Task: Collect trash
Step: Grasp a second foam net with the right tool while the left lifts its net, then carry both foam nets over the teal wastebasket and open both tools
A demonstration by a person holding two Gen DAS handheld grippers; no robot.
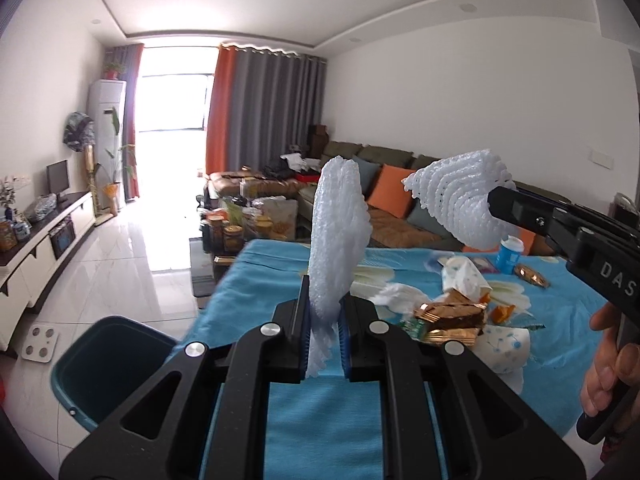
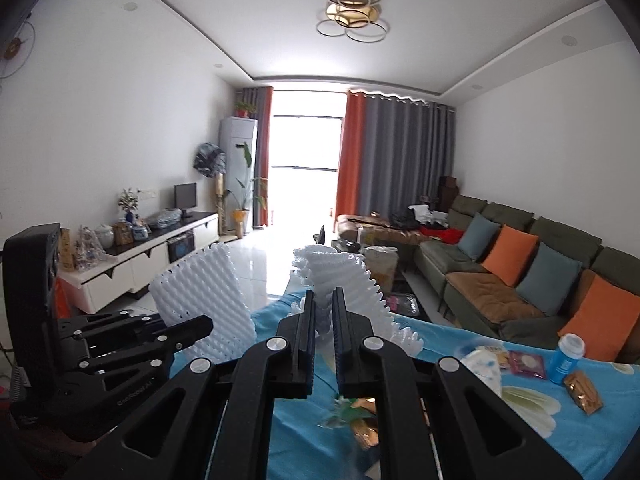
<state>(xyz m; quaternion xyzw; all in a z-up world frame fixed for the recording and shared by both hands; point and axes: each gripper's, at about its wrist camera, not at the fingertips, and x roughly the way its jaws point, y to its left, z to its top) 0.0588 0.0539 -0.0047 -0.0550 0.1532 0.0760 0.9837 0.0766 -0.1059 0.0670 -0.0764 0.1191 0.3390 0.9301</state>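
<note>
Both hold trash: the left hand-held gripper (image 1: 324, 336) clamps one foam net (image 1: 338, 232), the right hand-held gripper (image 2: 323, 320) another foam net (image 2: 340, 276). Next, probably carry both to the bin (image 1: 104, 364), lower left of the left wrist view.

Your left gripper (image 1: 324, 340) sits at the lower centre of the left wrist view, a foam net (image 1: 338, 240) standing up between its pads. Your right gripper (image 1: 494, 200) enters from the right edge, holding a second foam net (image 1: 460, 204) above the table (image 1: 260, 272). Wrappers (image 1: 448, 320) and a bottle (image 1: 509, 254) lie on the table at right; the bin (image 1: 108, 364) stands lower left, the sofa (image 1: 400, 224) behind.
</note>
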